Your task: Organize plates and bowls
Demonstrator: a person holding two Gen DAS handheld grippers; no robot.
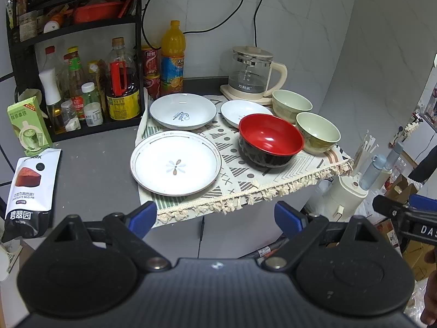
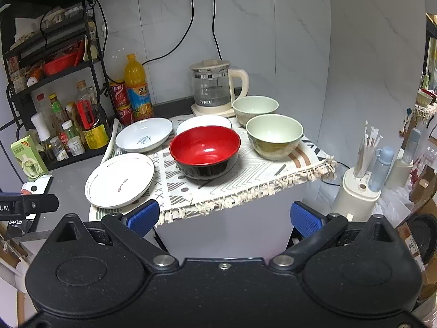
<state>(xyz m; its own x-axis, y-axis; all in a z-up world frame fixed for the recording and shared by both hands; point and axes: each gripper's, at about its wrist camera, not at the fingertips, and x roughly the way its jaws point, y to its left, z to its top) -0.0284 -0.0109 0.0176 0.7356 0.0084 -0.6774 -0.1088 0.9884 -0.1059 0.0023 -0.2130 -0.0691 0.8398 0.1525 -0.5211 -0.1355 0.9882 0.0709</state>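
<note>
**Both grippers spread wide and empty before the dishes**

The left gripper point(image 1: 215, 216), a black two-finger tool with blue pads, has its fingers spread wide; nothing sits between them and they touch nothing. It hangs short of the fringed front edge of the patterned cream cloth point(image 1: 245, 175), facing the large white plate with a flower motif point(image 1: 176, 164). The right gripper point(image 2: 224, 216), of the same make, is likewise fully parted and empty, held off the table's front edge opposite the red-and-black bowl point(image 2: 205, 150). In the left wrist view, the right gripper's black tip point(image 1: 404, 214) shows at the far right, clear of the table.

All dishes rest on the cloth. The flower plate lies at the front left, partly overhanging onto the grey countertop point(image 1: 90, 169). Behind it sits a white deep plate with blue script point(image 1: 183, 110), and to that plate's right a smaller white dish point(image 1: 240, 110), partly hidden by the red-and-black bowl. Two pale green bowls stand to the right, the nearer one point(image 2: 274, 135) just beside the red bowl, the farther one point(image 2: 255, 108) behind it, near the glass kettle with a cream handle point(image 2: 215, 87).

A black rack of sauce bottles point(image 1: 82, 87) and an orange juice bottle point(image 1: 172, 57) stand at the left rear.
</note>
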